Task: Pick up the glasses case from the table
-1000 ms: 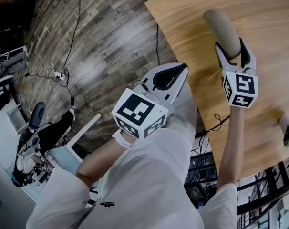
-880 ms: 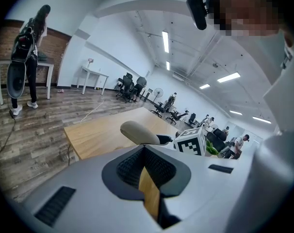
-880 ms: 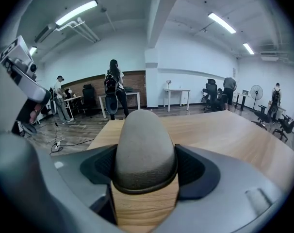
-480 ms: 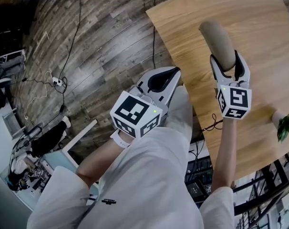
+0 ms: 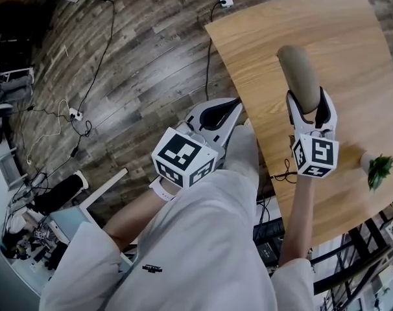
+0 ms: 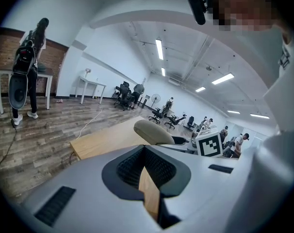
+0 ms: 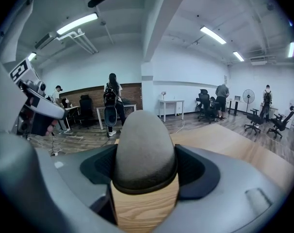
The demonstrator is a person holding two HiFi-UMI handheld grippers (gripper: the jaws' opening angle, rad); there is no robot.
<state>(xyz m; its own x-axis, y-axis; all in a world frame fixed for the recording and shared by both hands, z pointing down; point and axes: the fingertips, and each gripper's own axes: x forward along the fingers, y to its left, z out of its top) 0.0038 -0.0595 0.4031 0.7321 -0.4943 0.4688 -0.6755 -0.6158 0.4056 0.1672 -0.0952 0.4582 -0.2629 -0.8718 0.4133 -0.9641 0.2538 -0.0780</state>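
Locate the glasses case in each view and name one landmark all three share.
Head view: glasses case upper right, in the right hand-held gripper.
Left gripper view: glasses case at centre, beyond the jaws.
Right gripper view: glasses case dead centre, between the jaws.
Shared landmark: the wooden table.

Taupe-grey glasses case [image 5: 300, 75], lt wood-grain table [image 5: 355, 41], dk brown plank floor [image 5: 138, 50], b/w square-marker cube [image 5: 313, 159].

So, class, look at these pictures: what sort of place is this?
Probably a large open-plan office or lab: black swivel office chairs stand near white rectangular desks, under long ceiling strip lights.
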